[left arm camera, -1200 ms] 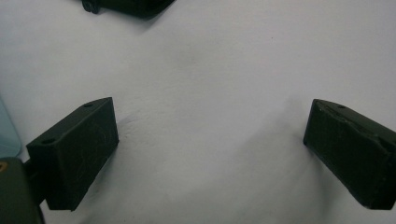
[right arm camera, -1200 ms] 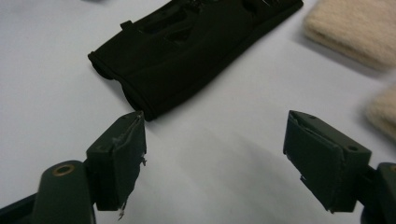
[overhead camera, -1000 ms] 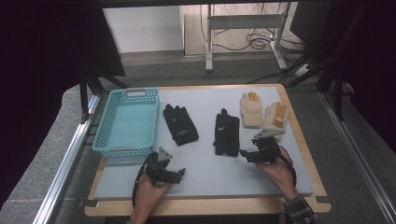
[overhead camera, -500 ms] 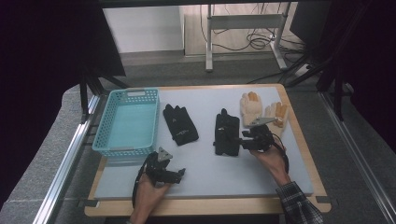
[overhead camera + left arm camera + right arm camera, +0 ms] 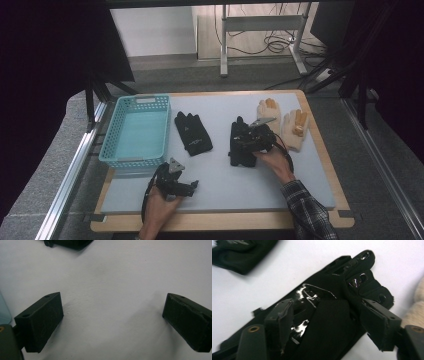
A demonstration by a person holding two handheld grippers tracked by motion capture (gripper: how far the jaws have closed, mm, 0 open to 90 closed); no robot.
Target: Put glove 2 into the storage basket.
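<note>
**Right jaws astride black glove, not yet closed**

The right gripper (image 5: 325,322) stands with its jaws wide, having just been opening. The black glove (image 5: 329,302) lies between them, across its palm, but the pads do not appear to press on it. In the right gripper view the glove's long axis runs diagonally, cuff toward the lower left, fingertips toward the upper right, so the jaws straddle its width rather than its length. Judgement: a closing stroke would pinch the palm fabric from both sides; a shallow bite may gather only the top layer.

In the high view the right gripper (image 5: 252,140) sits over this glove (image 5: 239,155) at mid-table, plainly the nearer hand. The left gripper (image 5: 187,187) rests near the front edge, well apart, with jaws wide over bare table (image 5: 112,277) and nothing between them.

Surroundings: a second black glove (image 5: 192,132) lies to the left, apart from the first. Two tan gloves (image 5: 282,122) lie just beside the right gripper on its far right side. The blue basket (image 5: 112,145) stands at the table's left, empty so far as can be seen.

Obstructions: none between the jaws and the glove. The second black glove lies on the line toward the basket.
</note>
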